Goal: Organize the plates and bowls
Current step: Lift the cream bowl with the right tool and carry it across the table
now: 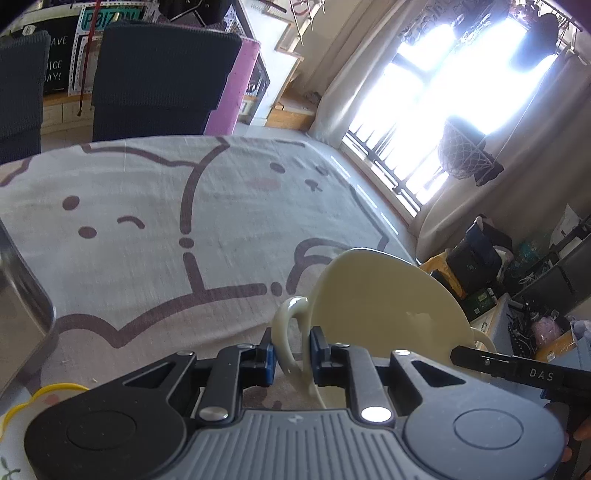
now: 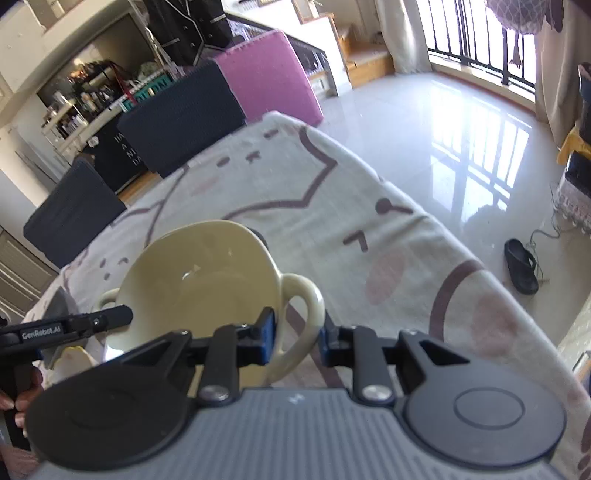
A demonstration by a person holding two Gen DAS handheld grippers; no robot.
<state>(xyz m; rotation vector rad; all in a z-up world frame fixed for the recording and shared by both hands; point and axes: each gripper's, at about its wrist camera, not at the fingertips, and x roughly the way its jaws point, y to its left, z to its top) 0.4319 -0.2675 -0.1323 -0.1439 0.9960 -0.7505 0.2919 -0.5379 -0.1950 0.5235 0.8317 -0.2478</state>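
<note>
Fingers: left gripper [image 1: 291, 356], right gripper [image 2: 296, 341] clamp handles | one cream bowl [image 2: 192, 277]

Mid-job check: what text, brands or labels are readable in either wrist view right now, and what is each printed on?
"DAS" on the right gripper's black finger arm, seen from the left wrist.
"GenRobot.AI" on the left gripper's black finger arm, seen from the right wrist.
"AVE", "ICE", "AY!" on a black sign, partly hidden by a chair.
Green plate above it: too blurred to read.
Cream bowl: no text.
</note>
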